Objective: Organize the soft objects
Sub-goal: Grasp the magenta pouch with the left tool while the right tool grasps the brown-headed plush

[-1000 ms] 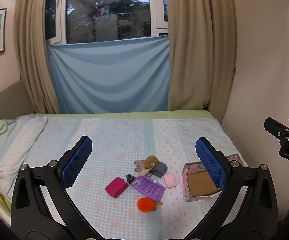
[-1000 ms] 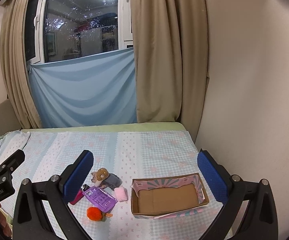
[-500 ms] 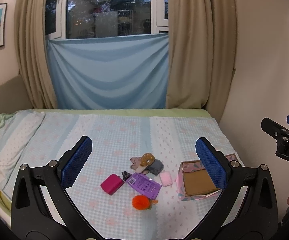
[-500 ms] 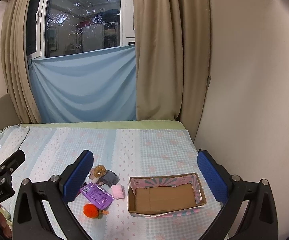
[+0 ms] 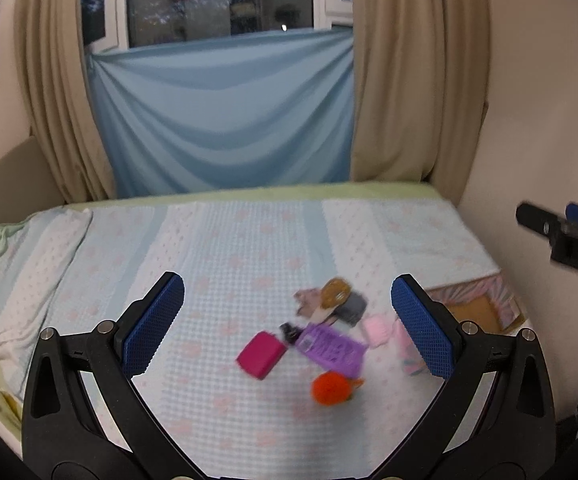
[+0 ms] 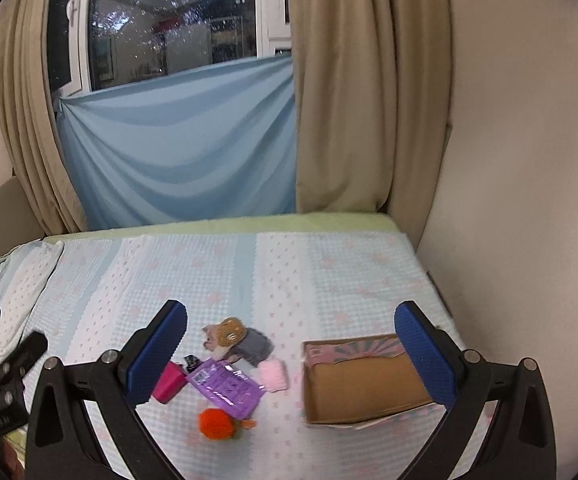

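Observation:
A small cluster lies on the bed: an orange pompom [image 5: 331, 389] [image 6: 216, 423], a purple packet [image 5: 331, 349] [image 6: 225, 388], a magenta block [image 5: 260, 354] [image 6: 167, 382], a pink fluffy pad [image 5: 376, 329] [image 6: 273, 376], a grey cloth [image 5: 352, 307] [image 6: 255, 345] and a brown plush [image 5: 333, 293] [image 6: 228, 331]. An open cardboard box [image 6: 363, 384] [image 5: 481, 306] with pink printed walls sits right of them. My left gripper [image 5: 287, 322] hangs open above the cluster, holding nothing. My right gripper [image 6: 291, 354] is open too, above the gap between cluster and box.
The bed [image 6: 289, 272] has a pale blue dotted cover; a pillow [image 5: 21, 264] lies at its left. A bare wall [image 6: 521, 160] runs along the right side. Beige curtains [image 6: 369, 100] and a blue cloth [image 6: 181, 144] hang behind the bed.
Both grippers have come forward and lower toward the bed, so the objects and box look larger. Nothing on the bed has moved. Both grippers stay open.

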{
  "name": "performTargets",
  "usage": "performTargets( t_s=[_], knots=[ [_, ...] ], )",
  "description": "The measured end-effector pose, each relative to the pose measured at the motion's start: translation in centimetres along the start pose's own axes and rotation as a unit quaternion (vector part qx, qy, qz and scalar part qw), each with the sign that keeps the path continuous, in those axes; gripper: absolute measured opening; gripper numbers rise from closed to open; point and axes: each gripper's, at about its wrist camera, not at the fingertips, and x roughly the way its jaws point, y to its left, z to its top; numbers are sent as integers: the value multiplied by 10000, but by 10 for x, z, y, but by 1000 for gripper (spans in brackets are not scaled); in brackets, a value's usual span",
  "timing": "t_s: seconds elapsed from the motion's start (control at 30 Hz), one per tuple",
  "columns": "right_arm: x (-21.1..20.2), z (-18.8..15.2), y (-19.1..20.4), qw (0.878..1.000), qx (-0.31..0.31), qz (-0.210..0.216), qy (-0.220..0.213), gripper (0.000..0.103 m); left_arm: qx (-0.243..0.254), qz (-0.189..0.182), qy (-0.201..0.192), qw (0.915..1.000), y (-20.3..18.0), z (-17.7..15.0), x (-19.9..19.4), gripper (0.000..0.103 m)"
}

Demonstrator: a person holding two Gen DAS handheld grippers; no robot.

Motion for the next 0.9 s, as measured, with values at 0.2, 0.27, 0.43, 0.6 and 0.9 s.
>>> performTargets(
  t_s=[0.2, 0.27, 0.43, 0.6, 0.9],
  knots=[
    [73, -16, 39, 9992, 125, -58, 363, 103, 300, -179, 567, 9978, 50, -29, 81, 103],
    [98, -25, 52, 9987, 123, -126, 468, 103, 469, -281, 733, 9958, 61, -43, 113, 103],
    [168, -56, 74, 9965, 124, -289, 777, 103, 844, -658, 1116, 9880, 74, -85, 195, 103],
    [233, -90, 90, 9943, 158, -336, 1004, 103, 1080, -1000, 1512, 9775, 71, -139, 267, 103],
    [320, -127, 115, 9916, 186, -372, 1222, 103, 1255, -1290, 1960, 9640, 63, -205, 343, 103]
  ],
)
